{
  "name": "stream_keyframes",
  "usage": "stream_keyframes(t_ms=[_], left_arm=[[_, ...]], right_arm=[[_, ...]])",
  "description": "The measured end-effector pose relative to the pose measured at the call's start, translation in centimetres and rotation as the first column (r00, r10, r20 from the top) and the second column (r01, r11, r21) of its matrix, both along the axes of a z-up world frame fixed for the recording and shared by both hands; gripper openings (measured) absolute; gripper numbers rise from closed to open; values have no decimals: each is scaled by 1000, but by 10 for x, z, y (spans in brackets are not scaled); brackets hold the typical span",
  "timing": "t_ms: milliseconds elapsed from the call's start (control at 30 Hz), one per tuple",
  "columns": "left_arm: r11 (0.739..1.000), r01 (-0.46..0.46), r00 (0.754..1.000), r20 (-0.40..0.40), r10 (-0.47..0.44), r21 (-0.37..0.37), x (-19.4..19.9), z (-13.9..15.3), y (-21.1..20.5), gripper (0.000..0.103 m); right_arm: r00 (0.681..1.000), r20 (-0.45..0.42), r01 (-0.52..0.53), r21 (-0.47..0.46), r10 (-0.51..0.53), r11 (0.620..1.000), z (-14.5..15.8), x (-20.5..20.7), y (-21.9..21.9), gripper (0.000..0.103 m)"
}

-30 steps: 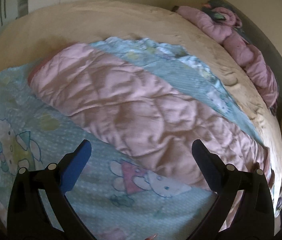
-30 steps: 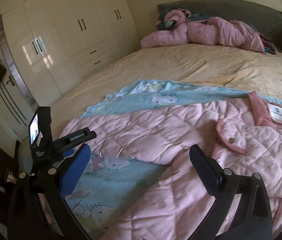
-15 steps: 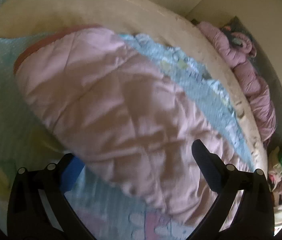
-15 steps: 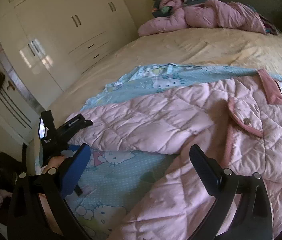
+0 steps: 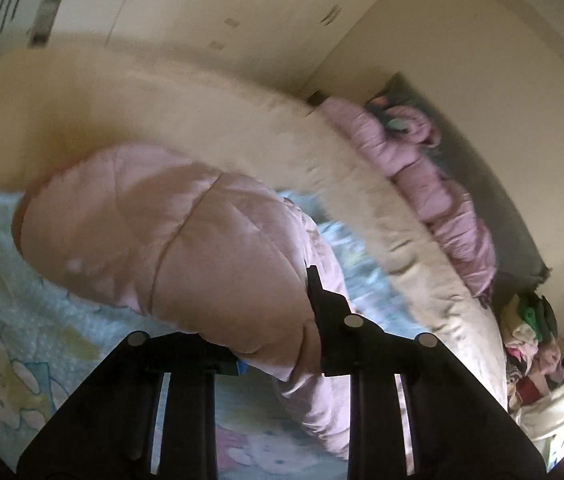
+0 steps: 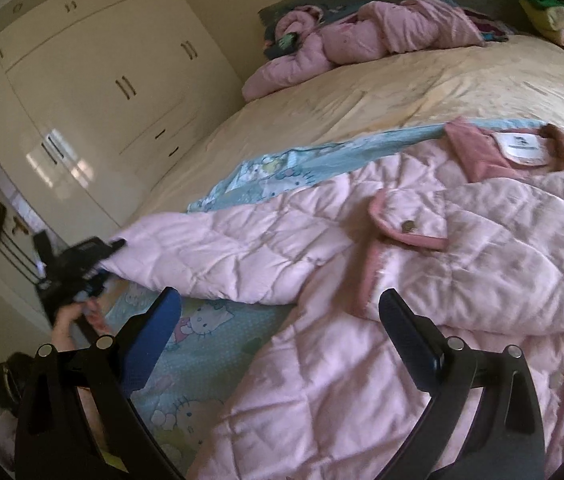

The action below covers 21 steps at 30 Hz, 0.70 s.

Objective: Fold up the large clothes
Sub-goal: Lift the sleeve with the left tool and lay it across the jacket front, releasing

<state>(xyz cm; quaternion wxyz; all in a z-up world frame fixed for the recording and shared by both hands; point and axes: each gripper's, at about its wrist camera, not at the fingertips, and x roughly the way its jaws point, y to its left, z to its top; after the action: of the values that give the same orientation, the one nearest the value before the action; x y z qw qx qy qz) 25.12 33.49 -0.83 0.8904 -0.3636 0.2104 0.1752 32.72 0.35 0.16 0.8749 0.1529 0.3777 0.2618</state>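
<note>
A pink quilted jacket [image 6: 462, 248] lies spread on a blue cartoon blanket [image 6: 201, 320], its collar and white label [image 6: 522, 148] at the far right. Its sleeve [image 6: 221, 252] stretches left to my left gripper [image 6: 81, 264], held by a person's hand [image 6: 67, 316]. In the left wrist view the sleeve [image 5: 169, 232] bulges up between the closing jaws of my left gripper [image 5: 277, 320], which pinch its fabric and lift it off the blanket [image 5: 1, 280]. My right gripper [image 6: 282, 320] hangs open over the jacket's lower front, with nothing gripped.
The bed's cream cover [image 6: 402, 92] reaches back to a second pink garment [image 6: 362, 36] by the headboard. A pile of folded clothes [image 6: 554, 16] sits at the far right corner. A cream wardrobe [image 6: 101, 92] stands along the bed's left side.
My left gripper has gone from wide open to closed on the sleeve and has risen with it. My right gripper has shifted over the jacket and stays open.
</note>
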Motion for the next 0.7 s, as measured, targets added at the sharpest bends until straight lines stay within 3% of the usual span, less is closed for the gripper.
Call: stream_keyframes(t_ms=[200,400,700], left_arm=[[994,62,992,108,-72,89,-17,51,-46,14],[974,142,973,156,-170,177,-20,83,-95,13],[909,280,924,168,-342,309,-5,105,-176,13]], right_arm=[[998,12,66,41,-67,997,8,-19,-42,99],[990,18,138,69,-140,988,13,-35,-82,99],[973,-21,232,119,-231,965,4,-55,-134,99]])
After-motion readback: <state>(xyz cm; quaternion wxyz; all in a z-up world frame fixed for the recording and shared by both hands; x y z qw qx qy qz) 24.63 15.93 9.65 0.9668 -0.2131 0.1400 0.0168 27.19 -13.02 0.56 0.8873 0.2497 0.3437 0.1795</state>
